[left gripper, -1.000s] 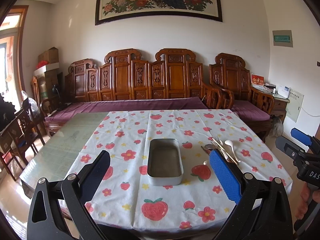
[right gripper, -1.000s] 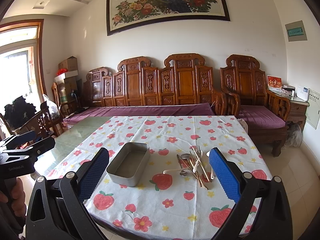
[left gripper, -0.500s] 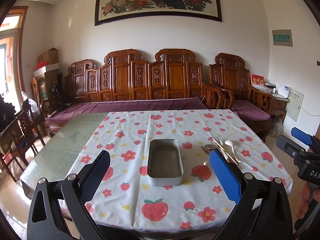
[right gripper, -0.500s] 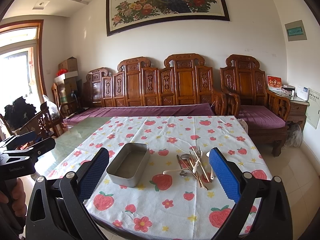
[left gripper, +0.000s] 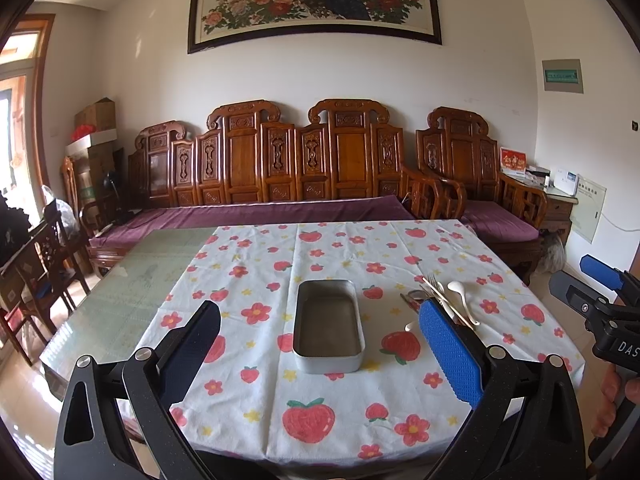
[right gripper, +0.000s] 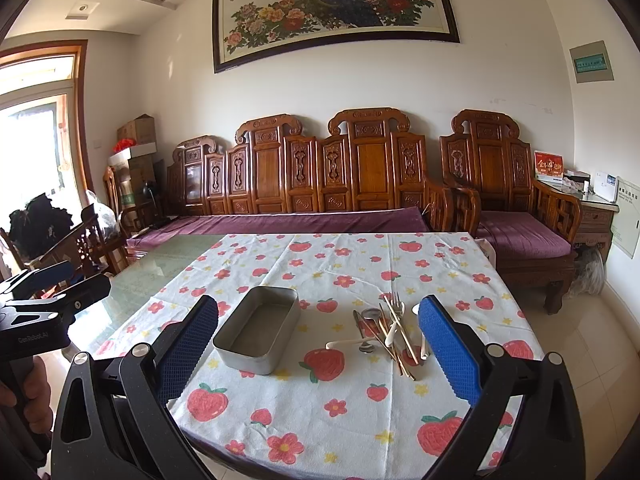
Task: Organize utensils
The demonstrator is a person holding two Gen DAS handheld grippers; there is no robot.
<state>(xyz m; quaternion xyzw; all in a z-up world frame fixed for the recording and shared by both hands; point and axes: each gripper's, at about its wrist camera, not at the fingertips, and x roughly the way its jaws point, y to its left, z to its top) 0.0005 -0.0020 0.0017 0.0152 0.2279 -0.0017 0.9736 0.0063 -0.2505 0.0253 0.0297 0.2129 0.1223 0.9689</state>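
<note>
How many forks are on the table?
1 that I can see: the fork lies in the pile of utensils right of the metal tin. Others may be hidden underneath.

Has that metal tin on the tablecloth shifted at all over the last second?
No. The metal tin sits in the same spot beside the big strawberry print, and the utensil pile lies apart from it as before.

A matt metal tin sits on printed cloth over a glossy glass tabletop.

Bright daylight, sharp, fisheye-warped edges
</note>
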